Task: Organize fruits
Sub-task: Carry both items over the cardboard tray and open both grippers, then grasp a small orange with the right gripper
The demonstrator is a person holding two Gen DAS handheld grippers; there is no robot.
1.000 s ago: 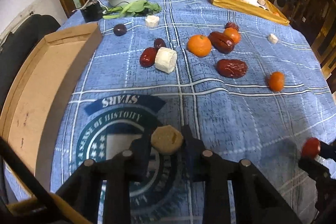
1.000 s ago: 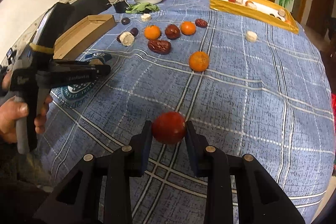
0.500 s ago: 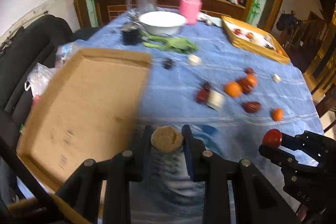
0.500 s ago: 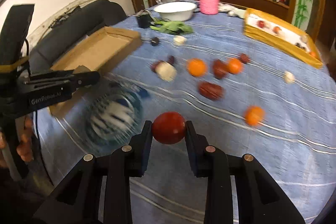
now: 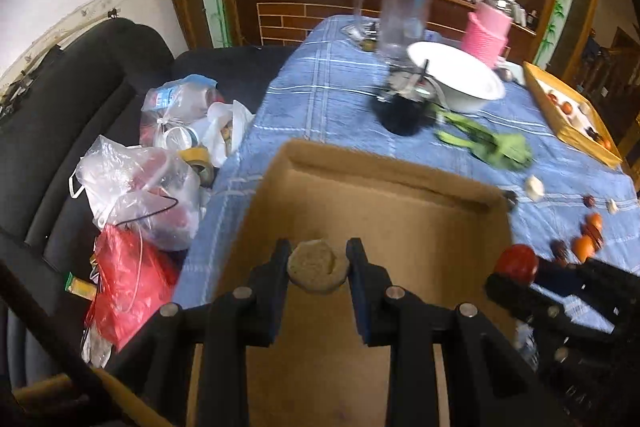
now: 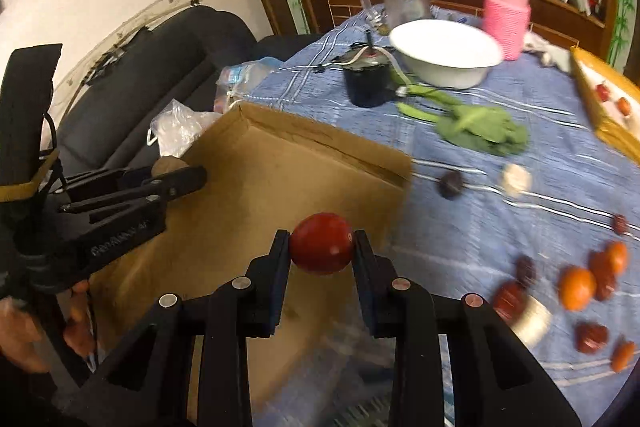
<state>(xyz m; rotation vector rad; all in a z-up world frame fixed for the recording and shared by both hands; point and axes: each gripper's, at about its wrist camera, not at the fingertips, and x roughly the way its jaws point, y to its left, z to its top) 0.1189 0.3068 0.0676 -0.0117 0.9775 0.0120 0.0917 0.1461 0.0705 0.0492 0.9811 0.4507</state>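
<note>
Left wrist view: my left gripper [image 5: 318, 267] clenches a tan fruit slice [image 5: 317, 266] above the cardboard tray [image 5: 400, 187]; my right gripper [image 6: 321, 243] clamps a red tomato [image 6: 321, 243] over its near edge. I should lower both well inside before releasing, so neither rolls.
</note>
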